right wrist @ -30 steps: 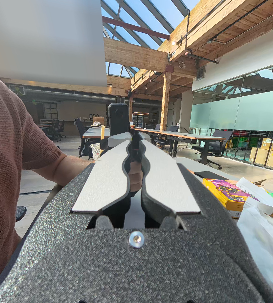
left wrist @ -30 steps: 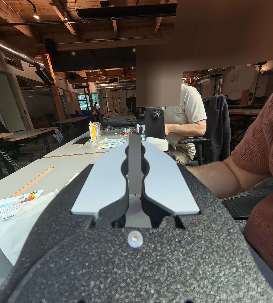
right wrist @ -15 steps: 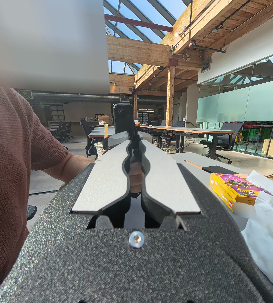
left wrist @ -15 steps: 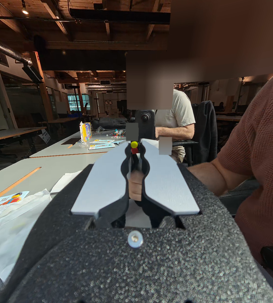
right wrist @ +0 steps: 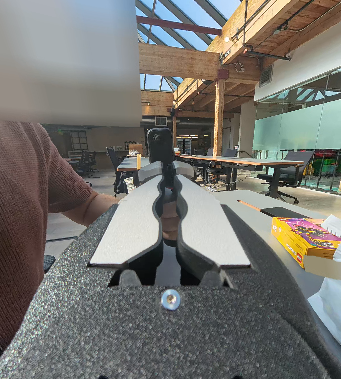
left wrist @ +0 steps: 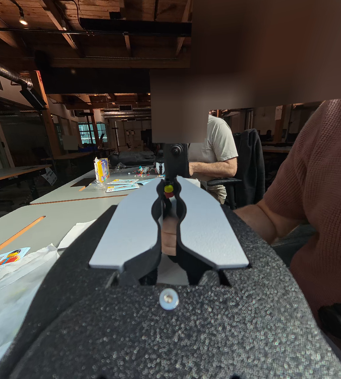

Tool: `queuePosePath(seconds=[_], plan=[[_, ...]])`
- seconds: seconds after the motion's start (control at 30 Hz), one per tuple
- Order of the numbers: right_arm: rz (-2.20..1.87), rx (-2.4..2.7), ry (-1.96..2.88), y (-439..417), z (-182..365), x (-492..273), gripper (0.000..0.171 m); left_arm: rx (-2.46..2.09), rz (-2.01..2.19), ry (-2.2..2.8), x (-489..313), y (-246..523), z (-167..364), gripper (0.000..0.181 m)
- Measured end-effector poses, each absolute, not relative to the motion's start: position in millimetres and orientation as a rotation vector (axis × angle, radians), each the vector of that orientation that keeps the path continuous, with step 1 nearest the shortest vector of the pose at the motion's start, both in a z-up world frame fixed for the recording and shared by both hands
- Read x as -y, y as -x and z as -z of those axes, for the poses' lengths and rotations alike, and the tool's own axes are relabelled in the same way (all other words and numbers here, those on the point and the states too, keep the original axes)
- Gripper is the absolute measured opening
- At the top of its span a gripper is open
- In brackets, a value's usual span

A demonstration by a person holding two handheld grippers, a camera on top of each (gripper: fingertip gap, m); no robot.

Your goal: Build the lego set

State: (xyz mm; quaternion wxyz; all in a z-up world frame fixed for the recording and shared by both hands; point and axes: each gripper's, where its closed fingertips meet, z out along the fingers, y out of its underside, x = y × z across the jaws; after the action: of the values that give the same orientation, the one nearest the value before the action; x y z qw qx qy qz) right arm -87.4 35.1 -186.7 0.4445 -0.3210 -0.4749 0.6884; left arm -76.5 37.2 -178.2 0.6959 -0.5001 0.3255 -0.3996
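the small lego figure with yellow head and red body (left wrist: 168,190) sits pinched between the nearly closed left gripper (left wrist: 168,184), tip to tip with the narrowed right gripper (right wrist: 168,180).

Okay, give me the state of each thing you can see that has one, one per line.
left gripper: shut on the lego piece
lego piece: yellow over red, clamped at the tips
right gripper: nearly shut, tips meet the left's
yellow lego box: lying flat on the table
far lego box: upright, top open
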Motion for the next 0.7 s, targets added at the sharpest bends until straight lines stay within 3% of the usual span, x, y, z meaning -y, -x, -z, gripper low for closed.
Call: queuePosePath(seconds=[0.13, 0.7], plan=[[-1.784, 1.116, 0.801, 83.1, 182.5, -40.5, 0.008, -0.706, 0.899, 1.114, -38.7, 77.0, 178.7, 0.014], [-1.869, 1.13, 0.88, 83.3, 183.7, -37.2, 0.007, -0.754, 0.825, 1.185, -39.4, 75.4, 182.4, 0.006]])
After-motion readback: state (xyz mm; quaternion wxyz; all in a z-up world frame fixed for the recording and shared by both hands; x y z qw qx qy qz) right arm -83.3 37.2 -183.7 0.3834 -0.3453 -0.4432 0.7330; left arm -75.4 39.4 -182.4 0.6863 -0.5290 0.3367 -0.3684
